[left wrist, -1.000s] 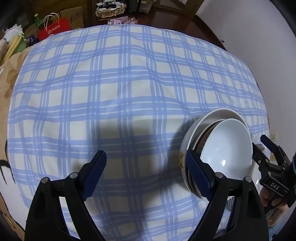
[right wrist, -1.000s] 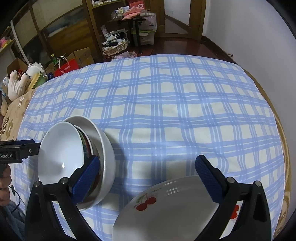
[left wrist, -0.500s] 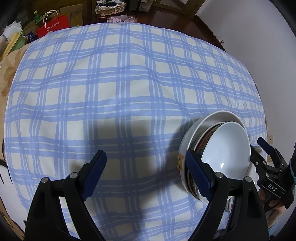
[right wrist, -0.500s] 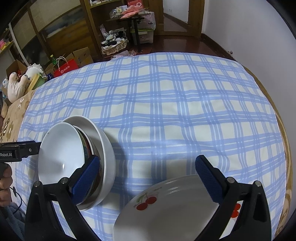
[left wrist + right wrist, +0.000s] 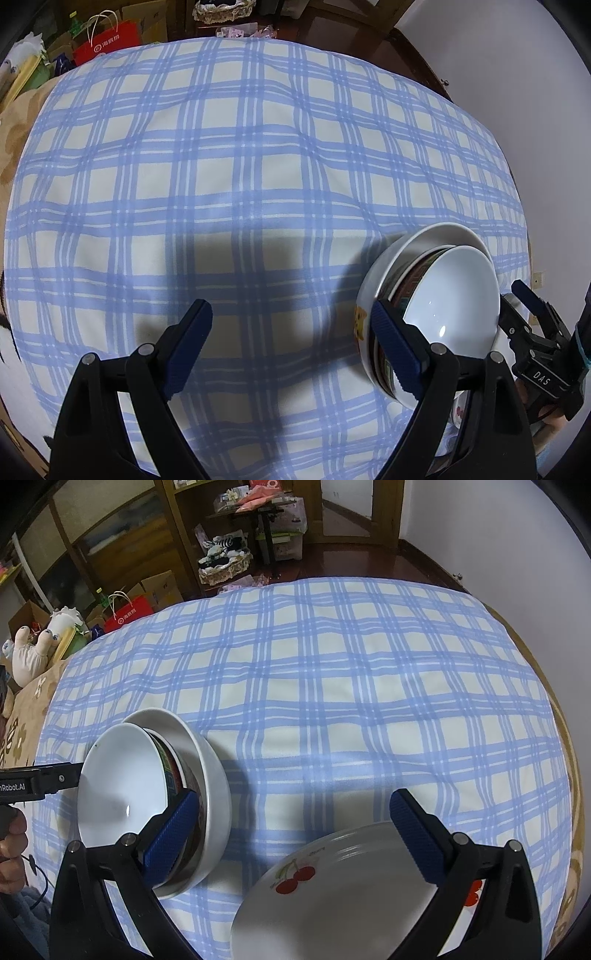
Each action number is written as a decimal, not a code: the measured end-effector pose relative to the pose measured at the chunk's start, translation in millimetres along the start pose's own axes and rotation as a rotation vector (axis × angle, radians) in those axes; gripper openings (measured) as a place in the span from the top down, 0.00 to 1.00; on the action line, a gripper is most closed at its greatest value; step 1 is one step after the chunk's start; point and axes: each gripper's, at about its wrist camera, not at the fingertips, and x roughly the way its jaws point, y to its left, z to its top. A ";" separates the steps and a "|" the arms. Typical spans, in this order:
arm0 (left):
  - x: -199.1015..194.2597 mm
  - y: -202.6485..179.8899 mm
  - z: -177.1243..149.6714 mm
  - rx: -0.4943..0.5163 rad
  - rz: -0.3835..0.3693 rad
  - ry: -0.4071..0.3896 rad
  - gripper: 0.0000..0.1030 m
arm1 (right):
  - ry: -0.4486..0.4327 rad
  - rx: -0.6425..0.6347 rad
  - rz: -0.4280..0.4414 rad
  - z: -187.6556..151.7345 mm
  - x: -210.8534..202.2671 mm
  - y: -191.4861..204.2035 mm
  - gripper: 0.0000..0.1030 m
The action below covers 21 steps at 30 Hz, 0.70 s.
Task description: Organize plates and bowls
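Left gripper: jaws wide apart, gripping nothing. Only checked cloth lies between the fingers. The bowl stack sits just outside its right finger, which overlaps the stack's near edge in view; can't tell if it touches.

Right gripper: jaws also spread wide, nothing gripped. The same stack sits at its left finger, the pad overlapping the stack's lower edge; contact unclear. A cherry plate lies below the gap between the fingers, its rim running under the right finger.

Stack looks tipped on edge, leaning: plain white bowl in front, patterned bowl nested behind it, larger white bowl at the back.

From the left wrist view, the right gripper shows beyond the stack, on its far side. From the right wrist view, the left gripper's body shows at the stack's left edge.
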 end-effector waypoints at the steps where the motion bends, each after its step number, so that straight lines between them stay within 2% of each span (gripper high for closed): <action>1: 0.6 0.5 -0.1 -0.006 0.001 0.002 0.14 | 0.007 0.000 -0.001 0.3 0.2 0.4 0.00; 12: -2.5 -4.6 -2.5 0.005 0.028 -0.015 0.13 | -0.023 -0.055 -0.089 1.9 -5.8 15.4 0.00; 21: 1.8 -6.7 1.1 0.000 0.022 -0.012 0.12 | 0.000 -0.043 -0.098 2.2 -7.9 17.6 0.00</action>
